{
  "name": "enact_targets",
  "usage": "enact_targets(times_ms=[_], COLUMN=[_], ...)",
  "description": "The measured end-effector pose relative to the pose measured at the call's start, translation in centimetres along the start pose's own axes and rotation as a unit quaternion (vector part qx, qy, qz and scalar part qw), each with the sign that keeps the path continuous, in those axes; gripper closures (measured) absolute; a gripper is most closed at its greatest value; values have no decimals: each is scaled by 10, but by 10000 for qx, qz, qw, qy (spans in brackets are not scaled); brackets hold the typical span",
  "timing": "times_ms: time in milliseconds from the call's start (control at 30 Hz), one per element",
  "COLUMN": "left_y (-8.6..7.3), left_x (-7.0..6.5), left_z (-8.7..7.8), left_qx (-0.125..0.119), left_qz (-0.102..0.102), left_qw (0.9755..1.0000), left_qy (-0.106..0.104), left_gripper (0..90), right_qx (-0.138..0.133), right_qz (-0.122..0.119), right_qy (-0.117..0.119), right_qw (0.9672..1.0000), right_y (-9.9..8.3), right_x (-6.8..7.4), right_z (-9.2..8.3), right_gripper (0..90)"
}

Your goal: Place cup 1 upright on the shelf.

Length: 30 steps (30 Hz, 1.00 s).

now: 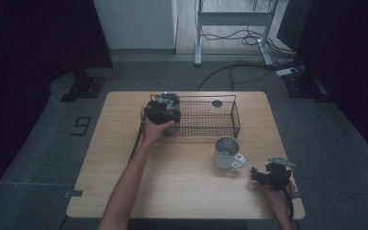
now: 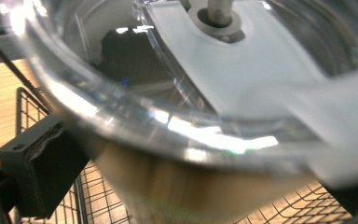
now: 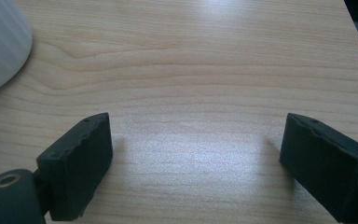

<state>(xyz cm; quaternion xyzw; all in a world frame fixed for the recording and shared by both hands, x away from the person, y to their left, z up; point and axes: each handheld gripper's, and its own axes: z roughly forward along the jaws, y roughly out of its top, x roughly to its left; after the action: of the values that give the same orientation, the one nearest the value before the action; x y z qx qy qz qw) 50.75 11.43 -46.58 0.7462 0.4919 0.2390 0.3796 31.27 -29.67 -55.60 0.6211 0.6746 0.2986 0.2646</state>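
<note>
High view, table [image 1: 124,158]: wooden, carries everything.
Wire basket [image 1: 230,112]: far side, its wall hems the placing spot.
Glass cup [image 2: 177,93]: in the basket's left end, apparently just set down.
Mug [image 1: 226,152]: waiting, near the right gripper.
Left gripper [image 1: 163,109]: released, jaws straddling the cup.
Right gripper [image 3: 196,154]: released, empty.

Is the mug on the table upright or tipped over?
Upright. The mug stands on the table with its open mouth facing up, handle out to the side.

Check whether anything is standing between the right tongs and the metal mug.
Nothing visible does. Bare table lies between the open right tongs and the metal mug, which stands apart from them, ahead and to their left in the right gripper view.
</note>
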Motion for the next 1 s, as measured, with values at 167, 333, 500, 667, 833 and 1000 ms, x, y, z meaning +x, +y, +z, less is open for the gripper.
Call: enact_targets(times_ms=[167,333,500,667,833,1000], left_y=[-3,-6,-9,-12,-16,-24], left_x=[-1,0,0,1,5,7], left_z=[-7,-15,-22,-34,-42,-53], left_qx=[-23,-117,-175,-274,-271,-298], left_qz=[60,57,21,72,31,-1], left_qw=[10000,9999,9998,9996,9996,9996], left_qy=[48,-9,-30,3,-33,-18], left_gripper=[0,0,0,0,9,43], right_qx=[-1,0,0,-1,0,-1], right_qz=[0,2,1,2,2,1], right_qy=[-1,-2,-2,-1,0,-2], right_qw=[10000,10000,10000,10000,10000,10000], right_y=[0,0,0,0,0,0], right_x=[0,0,0,0,0,0], right_z=[0,0,0,0,0,0], right_gripper=[89,89,89,89,89,90])
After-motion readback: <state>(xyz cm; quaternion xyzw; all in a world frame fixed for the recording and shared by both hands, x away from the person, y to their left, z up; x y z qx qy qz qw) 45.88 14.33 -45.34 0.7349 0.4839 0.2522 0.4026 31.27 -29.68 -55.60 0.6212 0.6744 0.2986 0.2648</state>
